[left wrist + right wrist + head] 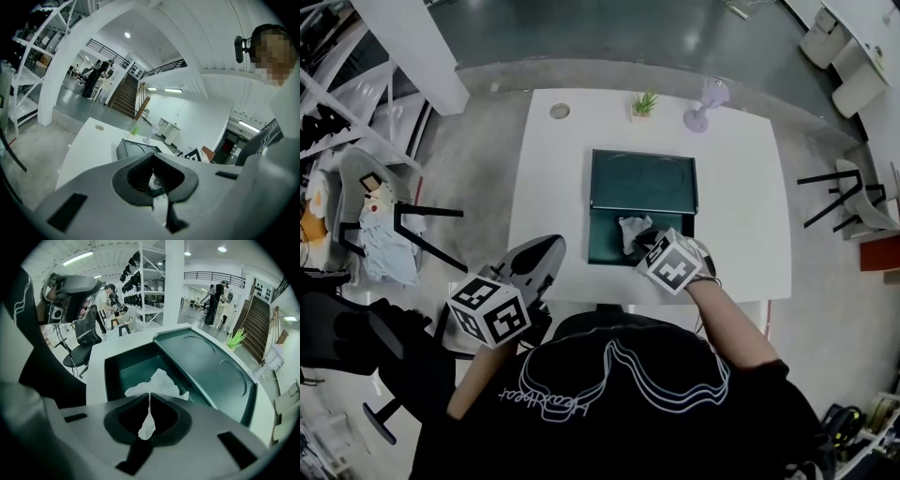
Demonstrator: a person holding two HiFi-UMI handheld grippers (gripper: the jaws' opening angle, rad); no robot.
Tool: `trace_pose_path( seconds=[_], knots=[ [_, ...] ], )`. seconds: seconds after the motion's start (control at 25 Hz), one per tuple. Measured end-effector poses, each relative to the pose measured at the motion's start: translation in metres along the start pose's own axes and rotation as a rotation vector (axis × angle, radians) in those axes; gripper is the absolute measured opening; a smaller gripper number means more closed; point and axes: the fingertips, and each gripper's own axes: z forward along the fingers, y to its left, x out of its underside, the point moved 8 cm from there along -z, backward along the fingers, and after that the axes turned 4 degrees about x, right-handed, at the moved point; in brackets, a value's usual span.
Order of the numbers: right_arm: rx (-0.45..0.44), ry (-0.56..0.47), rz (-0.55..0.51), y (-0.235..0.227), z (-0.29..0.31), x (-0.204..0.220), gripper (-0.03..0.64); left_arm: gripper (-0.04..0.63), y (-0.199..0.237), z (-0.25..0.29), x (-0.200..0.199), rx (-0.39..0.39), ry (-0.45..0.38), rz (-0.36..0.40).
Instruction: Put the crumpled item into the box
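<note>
Head view: right claw [641,240] steeply down over box [605,246], clamped on crumpled item [629,227]; left claw [549,247] together.

One white desk [741,206], one dark green plastic box [642,183], one white crumpled paper wad [633,230], one small green potted plant [644,103].

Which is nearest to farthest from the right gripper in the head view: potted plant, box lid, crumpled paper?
1. crumpled paper: pinched in the right gripper, at its tips.
2. box lid: open, just beyond the gripper.
3. potted plant: farthest, past the lid at the far side.
</note>
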Motion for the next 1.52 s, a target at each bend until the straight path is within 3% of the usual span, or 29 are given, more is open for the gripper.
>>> trace_pose_path(
  seconds=[0.12, 0.48, 0.72, 0.92, 1.08, 1.16, 1.52],
  knots=[
    [-0.007, 0.012, 0.002, -0.002, 0.004, 0.001, 0.030, 0.005, 0.004, 0.002, 0.000, -0.004, 0.000, -0.007],
    [-0.021, -0.026, 0.058, -0.001, -0.003, 0.001, 0.154, 0.005, 0.009, 0.007, 0.006, 0.015, 0.002, -0.028],
    [-0.014, -0.139, 0.179, -0.004, -0.029, 0.008, 0.202, 0.005, 0.002, 0.015, 0.013, 0.043, 0.004, -0.028],
    [-0.081, -0.357, 0.342, 0.005, -0.074, 0.013, 0.164, 0.005, -0.019, 0.013, 0.014, 0.066, 0.003, -0.012],
    [-0.121, -0.527, 0.465, 0.019, -0.111, 0.015, 0.073, 0.005, -0.043, 0.003, 0.017, 0.087, 0.001, 0.012],
    [-0.130, -0.589, 0.470, 0.029, -0.125, 0.013, 0.010, 0.005, -0.053, -0.004, 0.019, 0.101, 0.004, 0.012],
    [-0.205, -0.815, 0.451, 0.072, -0.169, 0.010, 0.003, 0.005, -0.096, -0.030, 0.023, 0.164, -0.037, 0.050]
  ],
)
